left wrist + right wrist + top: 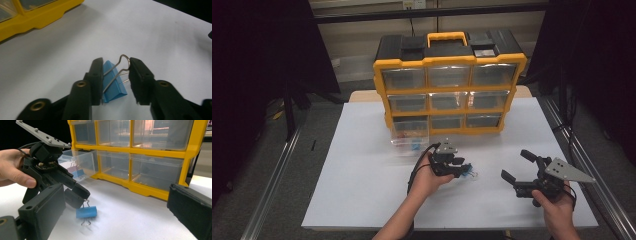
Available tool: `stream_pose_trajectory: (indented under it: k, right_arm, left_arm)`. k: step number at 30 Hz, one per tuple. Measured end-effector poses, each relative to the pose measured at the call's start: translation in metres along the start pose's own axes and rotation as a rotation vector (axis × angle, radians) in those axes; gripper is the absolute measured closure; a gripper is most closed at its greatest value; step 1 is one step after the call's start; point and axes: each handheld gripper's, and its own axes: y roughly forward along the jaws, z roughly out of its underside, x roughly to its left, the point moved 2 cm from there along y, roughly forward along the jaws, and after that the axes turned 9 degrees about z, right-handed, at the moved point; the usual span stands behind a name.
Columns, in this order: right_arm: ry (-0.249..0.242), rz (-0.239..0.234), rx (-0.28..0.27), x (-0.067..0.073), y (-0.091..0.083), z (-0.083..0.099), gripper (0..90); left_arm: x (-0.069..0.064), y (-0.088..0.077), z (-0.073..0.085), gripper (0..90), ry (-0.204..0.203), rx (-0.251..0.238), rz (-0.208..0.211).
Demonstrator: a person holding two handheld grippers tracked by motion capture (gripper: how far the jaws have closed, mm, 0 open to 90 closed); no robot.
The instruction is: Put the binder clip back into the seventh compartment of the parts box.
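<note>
On the white tabletop [362, 190], your left tongs [116, 75] pinch the blue binder clip [113, 82]; squeeze squarely, keeping the right tongs [518, 165] spread aside.

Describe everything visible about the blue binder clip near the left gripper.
The blue binder clip has a folded body that looks like painted metal and two silver wire handles. It lies on the white table, in front of the yellow drawer cabinet. It sits between the jaws of the left gripper; one jaw touches its body, the other its wire loop. A firm grip cannot be confirmed.
</note>
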Motion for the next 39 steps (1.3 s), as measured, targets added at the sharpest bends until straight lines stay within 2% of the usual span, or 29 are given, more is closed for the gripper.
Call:
stream_pose_trajectory:
  k: [3,5,12,13,15,16,17,22,27,28,30,34,36,39]
  right_arm:
    - [0.000,0.000,0.003,0.000,0.000,0.000,1.7]
    - [0.001,-0.001,0.002,0.000,0.000,0.000,1.7]
    - [-0.001,0.002,0.001,0.000,0.000,0.000,1.7]
    - [-0.001,0.002,0.001,0.000,0.000,0.000,1.7]
    - [-0.001,0.002,0.002,0.000,0.000,0.000,1.7]
    - [-0.001,0.000,0.001,0.001,0.000,0.000,1.7]
    - [-0.001,0.000,0.003,0.000,0.001,0.000,1.7]
    - [0.000,-0.002,0.001,0.001,0.001,0.000,1.7]
    - [-0.001,0.002,0.001,0.000,0.000,0.000,1.7]
    - [0.000,-0.001,0.001,0.000,0.001,0.000,1.7]
    - [0.001,0.001,0.002,0.001,0.001,0.000,1.7]
    - [-0.001,-0.003,0.002,0.001,0.001,0.000,1.7]
    - [-0.002,-0.002,0.004,0.002,0.002,0.000,1.7]
    - [-0.001,-0.003,0.006,0.002,0.002,0.000,1.7]
  left_arm:
    - [0.002,-0.003,0.000,71.6,-0.010,-0.004,-0.002]
    - [0.004,-0.006,0.001,76.2,-0.016,0.012,-0.020]
    - [0.010,-0.010,0.002,85.5,-0.051,-0.014,-0.032]
    - [0.010,-0.012,0.002,85.8,-0.053,-0.008,-0.048]
    - [0.011,-0.013,0.002,87.8,-0.060,-0.011,-0.054]
    - [0.012,-0.013,0.002,88.5,-0.067,-0.029,-0.044]
    - [0.012,-0.015,0.002,88.9,-0.068,-0.009,-0.057]
    - [0.013,-0.019,0.004,89.5,-0.089,-0.021,-0.053]
    - [0.015,-0.030,0.007,89.5,-0.082,0.001,-0.079]
    - [0.015,-0.032,0.008,89.5,-0.085,-0.014,-0.070]
    - [0.015,-0.036,0.008,89.5,-0.091,-0.015,-0.078]
    - [0.016,-0.036,0.008,88.3,-0.085,-0.033,-0.070]
    - [0.016,-0.035,0.007,86.2,-0.082,-0.030,-0.076]
    - [0.017,-0.031,0.005,84.4,-0.083,-0.032,-0.063]
